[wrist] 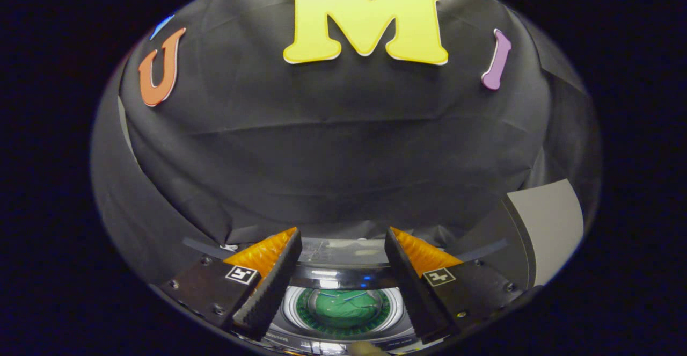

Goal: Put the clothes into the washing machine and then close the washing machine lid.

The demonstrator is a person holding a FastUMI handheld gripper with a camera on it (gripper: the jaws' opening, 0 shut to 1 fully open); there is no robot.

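Note:
Below and between my fingers stands a top-loading washing machine [343, 283] with its lid up. A green garment [343, 305] lies inside its round drum [292, 305]. My gripper [343, 256] hovers above the machine, open, with a wide gap and nothing between the fingers [273, 281]. The raised lid shows as a pale glossy panel [349, 248] just beyond the fingertips, against the black cloth wall.
A black cloth wall [333, 157] rises close behind the machine. To the right stands a dark curved panel with a pale grey face [547, 227]. A small pale object [365, 348] pokes in at the machine's near rim.

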